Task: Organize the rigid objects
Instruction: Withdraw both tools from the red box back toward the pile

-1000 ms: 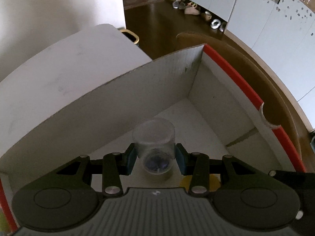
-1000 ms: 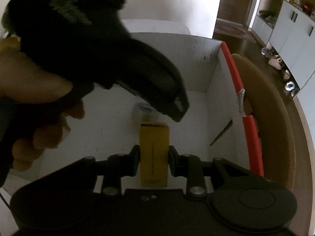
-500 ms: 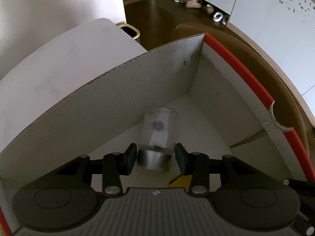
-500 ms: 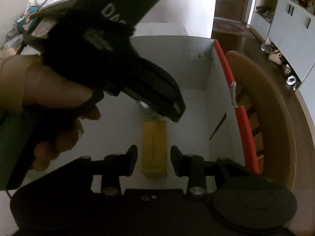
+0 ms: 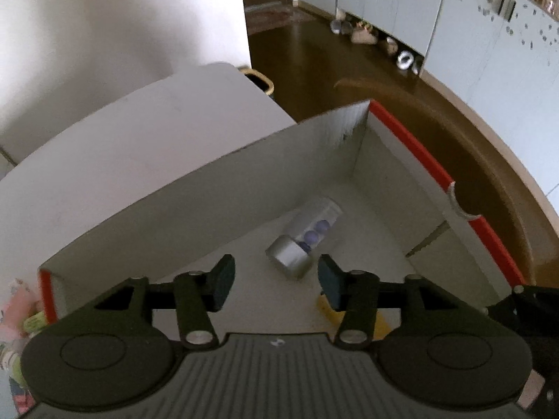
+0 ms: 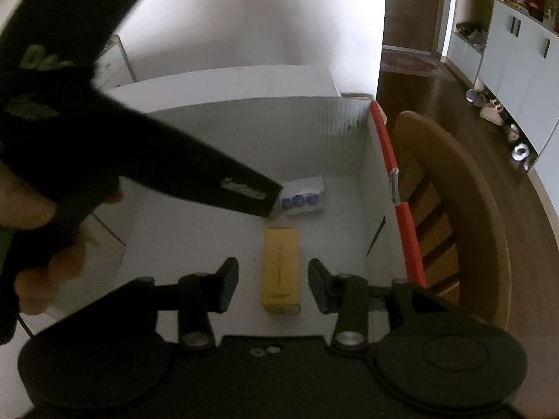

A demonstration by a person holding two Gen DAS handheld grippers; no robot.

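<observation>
Risk. I am judging the clear vial to be the likeliest thing to go astray: it is lying on its side on the floor of the white box, silver cap toward the lower left of the left wrist view, purple beads showing through its wall. As a cylinder it may be rolling toward the box's far corner at centre right, or into the yellow block. In the right wrist view the block is lying flat at lower centre, just below the vial and not clearly touching it. A second hazard is the two tools crowding each other; the left tool's dark body is crossing the upper left of the right wrist view, close above the vial.

Left claw. Its jaws are opening and standing apart; the vial's cap is appearing between them, but no pad is pressing on it.

Right claw. Its jaws are likewise opening, standing either side of the yellow block with a clear gap on both sides. I am holding nothing in either claw.
</observation>
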